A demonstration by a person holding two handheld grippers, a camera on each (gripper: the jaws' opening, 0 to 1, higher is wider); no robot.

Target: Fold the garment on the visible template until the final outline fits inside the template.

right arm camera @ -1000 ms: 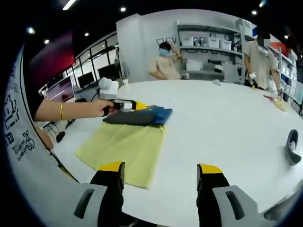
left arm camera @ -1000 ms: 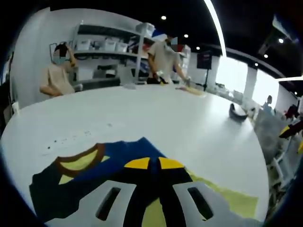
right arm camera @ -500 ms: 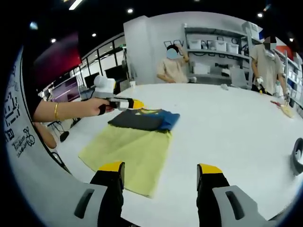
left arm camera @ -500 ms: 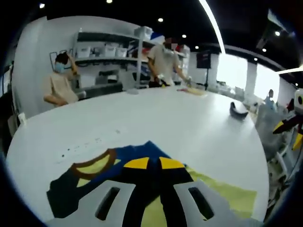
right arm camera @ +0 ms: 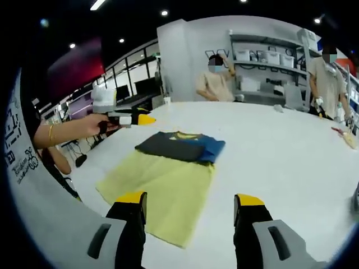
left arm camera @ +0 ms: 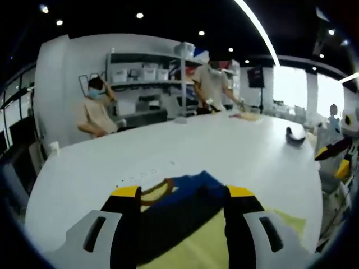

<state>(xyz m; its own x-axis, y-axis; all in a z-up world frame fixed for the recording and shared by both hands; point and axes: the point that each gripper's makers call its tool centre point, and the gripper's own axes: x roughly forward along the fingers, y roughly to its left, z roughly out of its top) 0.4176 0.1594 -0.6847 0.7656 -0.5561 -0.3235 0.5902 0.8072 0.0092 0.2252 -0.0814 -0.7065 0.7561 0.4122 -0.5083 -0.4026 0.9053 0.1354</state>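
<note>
The garment (right arm camera: 179,147) is a dark navy and blue shirt with a yellow collar, lying folded on the far end of the yellow template (right arm camera: 160,185) on the white table (right arm camera: 280,145). My left gripper (right arm camera: 140,119), held by a hand, hovers left of the shirt and clear of it. In the left gripper view the left gripper (left arm camera: 182,193) stands open and holds nothing, with the garment (left arm camera: 179,207) and template (left arm camera: 207,246) just beyond its jaws. My right gripper (right arm camera: 190,199) is open over the template's near edge, holding nothing.
Two people (right arm camera: 216,84) (right arm camera: 328,78) stand at the table's far side before shelves (right arm camera: 263,56) of boxes. A dark curved object (left arm camera: 294,134) lies on the table to the right. The near table edge (right arm camera: 84,185) runs by the template's left corner.
My left gripper has opened, letting go of the folded shirt, and has drawn back to the left of it. The right gripper stays open.
</note>
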